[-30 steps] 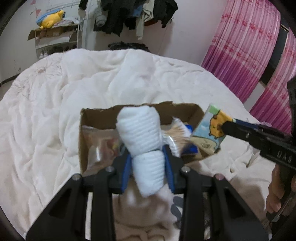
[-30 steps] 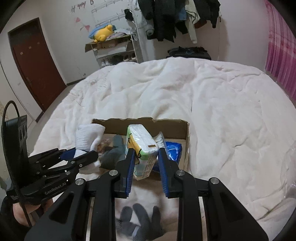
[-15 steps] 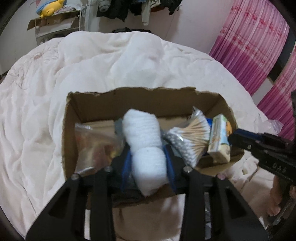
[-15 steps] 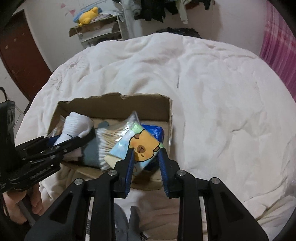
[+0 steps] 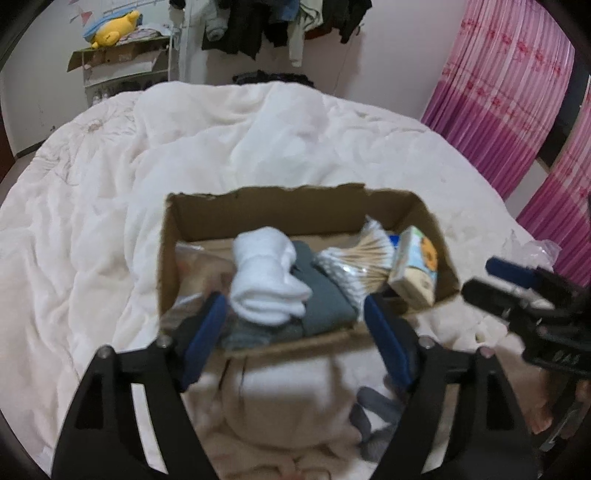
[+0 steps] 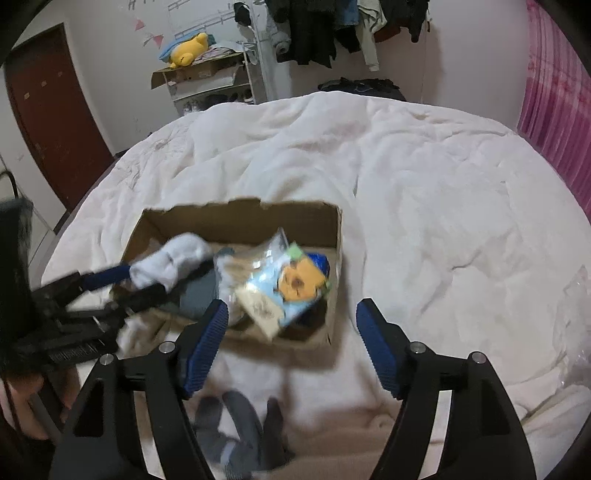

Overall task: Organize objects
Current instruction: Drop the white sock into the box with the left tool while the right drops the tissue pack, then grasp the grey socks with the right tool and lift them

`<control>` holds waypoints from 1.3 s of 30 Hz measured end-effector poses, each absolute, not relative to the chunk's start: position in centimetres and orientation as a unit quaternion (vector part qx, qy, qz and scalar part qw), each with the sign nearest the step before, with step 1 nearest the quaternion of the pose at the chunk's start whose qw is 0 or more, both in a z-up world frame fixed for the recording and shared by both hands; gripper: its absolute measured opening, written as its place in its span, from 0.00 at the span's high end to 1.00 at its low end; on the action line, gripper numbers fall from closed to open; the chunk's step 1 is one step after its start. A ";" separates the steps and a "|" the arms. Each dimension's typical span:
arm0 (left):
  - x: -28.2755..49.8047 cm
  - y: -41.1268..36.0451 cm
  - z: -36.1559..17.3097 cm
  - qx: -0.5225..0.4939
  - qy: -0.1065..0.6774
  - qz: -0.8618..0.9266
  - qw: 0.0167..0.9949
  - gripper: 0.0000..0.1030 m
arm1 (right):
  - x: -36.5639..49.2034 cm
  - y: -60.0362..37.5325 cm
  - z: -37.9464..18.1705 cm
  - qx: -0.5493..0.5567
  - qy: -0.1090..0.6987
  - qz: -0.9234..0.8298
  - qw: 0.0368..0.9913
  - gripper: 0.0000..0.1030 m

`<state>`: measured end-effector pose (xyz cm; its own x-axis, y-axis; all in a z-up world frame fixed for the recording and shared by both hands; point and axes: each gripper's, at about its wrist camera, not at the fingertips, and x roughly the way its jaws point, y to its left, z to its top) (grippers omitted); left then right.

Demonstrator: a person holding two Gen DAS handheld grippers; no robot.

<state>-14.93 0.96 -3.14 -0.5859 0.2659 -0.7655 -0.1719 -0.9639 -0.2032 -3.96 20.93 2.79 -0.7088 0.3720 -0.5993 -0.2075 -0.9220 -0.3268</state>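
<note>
A brown cardboard box [image 5: 288, 206] sits on the white bed; it also shows in the right wrist view [image 6: 240, 221]. Inside lie a rolled white sock [image 5: 266, 277], a grey cloth [image 5: 321, 295], a bag of cotton swabs [image 5: 362, 262] and a tissue pack with an orange cartoon [image 5: 415, 267]. In the right wrist view the tissue pack [image 6: 284, 288] lies tilted at the box's right end and the white sock [image 6: 173, 258] at its left. My left gripper [image 5: 295, 321] is open just in front of the box. My right gripper [image 6: 291, 325] is open and empty at the box's near edge.
Grey socks [image 6: 240, 435] lie on a beige cloth [image 5: 288, 398] on the bed in front of the box. Pink curtains [image 5: 517, 92] hang at the right. A shelf with a yellow plush [image 6: 188, 53] and hanging clothes [image 6: 332, 26] stand behind the bed.
Both grippers opened and pulled back. The left let go of the white sock into the box; the right let go of the tissue pack into the box's right end.
</note>
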 end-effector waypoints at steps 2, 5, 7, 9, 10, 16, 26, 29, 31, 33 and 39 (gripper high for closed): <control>-13.4 0.5 -2.5 -0.433 -0.067 0.890 0.124 0.22 | -3.0 21.2 2.3 -0.354 -0.113 0.914 0.165 0.27; -11.3 0.2 -1.7 -0.429 -0.079 0.891 0.126 0.20 | -1.8 21.0 1.9 -0.357 -0.108 0.912 0.170 0.27; -9.6 0.3 -1.3 -0.428 -0.081 0.890 0.133 0.20 | -1.1 20.6 1.8 -0.356 -0.110 0.912 0.172 0.27; -8.2 0.4 -1.2 -0.430 -0.079 0.889 0.138 0.20 | -0.3 20.1 1.6 -0.357 -0.110 0.912 0.170 0.27; -7.6 0.4 -1.1 -0.430 -0.079 0.889 0.138 0.20 | -0.1 19.8 1.5 -0.357 -0.110 0.912 0.169 0.27; -4.7 -0.2 -0.8 -0.435 -0.080 0.886 0.138 0.20 | 2.0 18.5 1.1 -0.356 -0.116 0.912 0.167 0.27; -2.0 -1.1 -1.4 -0.444 -0.079 0.883 0.127 0.20 | 3.1 17.8 0.3 -0.368 -0.105 0.908 0.172 0.27; -2.1 -1.3 -2.3 -0.454 -0.082 0.879 0.124 0.20 | 2.5 17.7 -0.6 -0.384 -0.107 0.901 0.173 0.27; -2.2 -1.2 -2.8 -0.459 -0.080 0.876 0.123 0.20 | 2.0 17.9 -1.4 -0.398 -0.102 0.896 0.168 0.27; -2.3 -1.1 -3.2 -0.465 -0.077 0.873 0.124 0.20 | 1.2 18.4 -2.5 -0.417 -0.092 0.889 0.164 0.27; -2.6 -0.5 -4.2 -0.481 -0.066 0.866 0.117 0.20 | -0.1 19.8 -5.1 -0.460 -0.067 0.869 0.171 0.27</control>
<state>-2.61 -0.53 -4.23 -0.5096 0.2654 -0.8185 -0.1391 -0.9641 -0.2260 -0.14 19.83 -5.09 -0.5191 0.3587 -0.7758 -0.2355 -0.9326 -0.2736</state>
